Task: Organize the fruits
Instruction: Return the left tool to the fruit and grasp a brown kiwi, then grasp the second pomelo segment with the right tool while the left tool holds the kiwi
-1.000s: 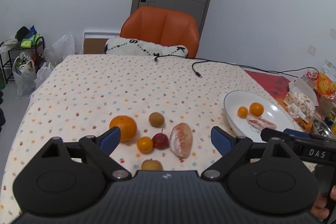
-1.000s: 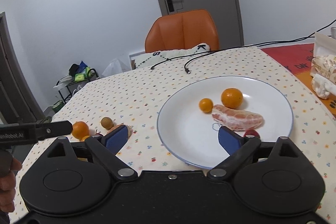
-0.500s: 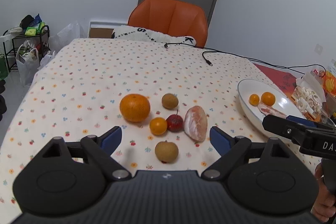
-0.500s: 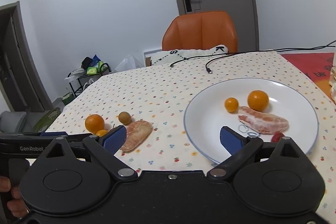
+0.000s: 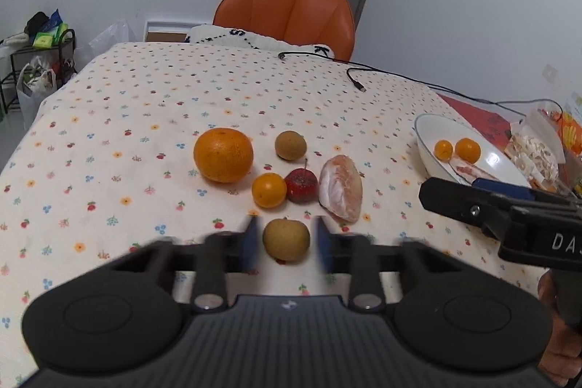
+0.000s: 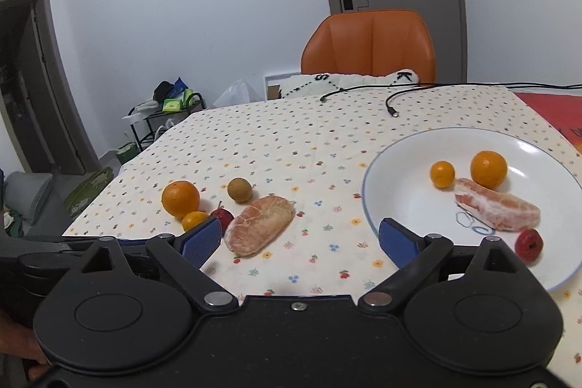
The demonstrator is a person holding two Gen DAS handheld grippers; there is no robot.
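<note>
The left gripper point(image 5: 286, 244) has its two blue pads on either side of a small brown round fruit point(image 5: 286, 239), probably a longan. The fingers point(image 5: 251, 244) are motion-blurred and a thin strip of tablecloth point(image 5: 145, 104) seems to show on each side of the fruit, so I cannot tell whether they have it gripped. The fruit lies dead ahead, centred between the pads, and being round it has no long axis to line up with.

Just beyond it sit a small orange point(image 5: 269, 190), a red fruit with a stem point(image 5: 301, 186) and a peeled pomelo segment point(image 5: 341, 188), whose long axis runs roughly away from this gripper. Farther out are a large orange point(image 5: 223, 154) and a second brown fruit point(image 5: 290, 145).

The white plate point(image 5: 423, 137) lies well off to this gripper's right. It holds two small oranges, a pomelo segment and a red fruit.

The right gripper point(image 6: 300, 239) is wide open and empty, low over the cloth. The plate's rim is at its right pad. It is the nearer gripper to the plate; the left is nearer to the loose fruit.
</note>
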